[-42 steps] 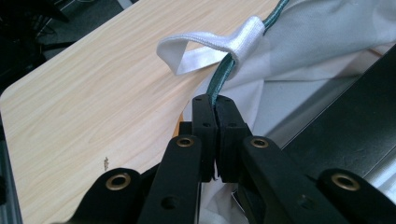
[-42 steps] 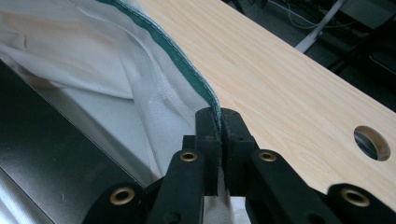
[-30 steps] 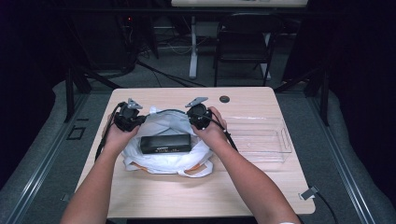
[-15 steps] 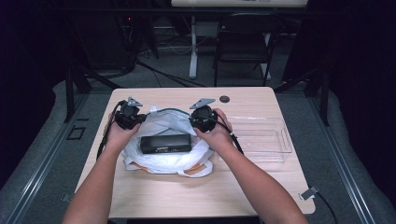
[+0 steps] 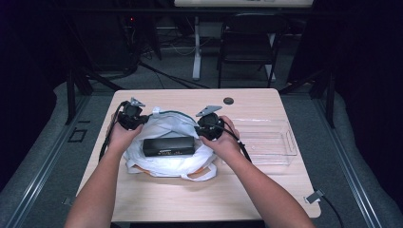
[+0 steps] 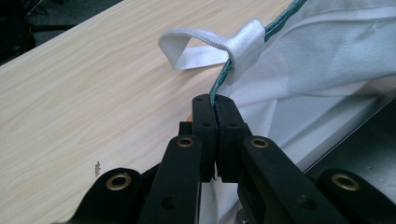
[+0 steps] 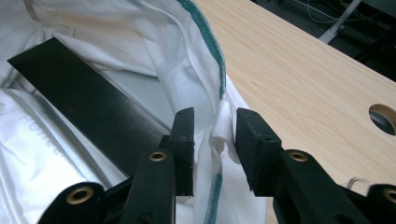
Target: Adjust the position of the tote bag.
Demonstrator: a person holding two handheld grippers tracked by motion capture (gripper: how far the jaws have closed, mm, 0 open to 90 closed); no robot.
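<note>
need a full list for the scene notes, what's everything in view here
bag: one, white with green-trimmed rim, middle of the table, mouth open
box: one, black, flat, lying on the bag's opening
tray: one, clear plastic, right of the bag
table: one, light wood, cable hole at the far edge
chair: one, dark, on the floor beyond the table
left tongs: black, shut on the bag's green rim cord
right tongs: black, jaws just been opening, the bag's rim between them

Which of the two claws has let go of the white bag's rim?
The right claw: its jaws have just been opening and stand apart around the rim of the white bag. The left claw is clamped shut on the green-edged rim.
</note>
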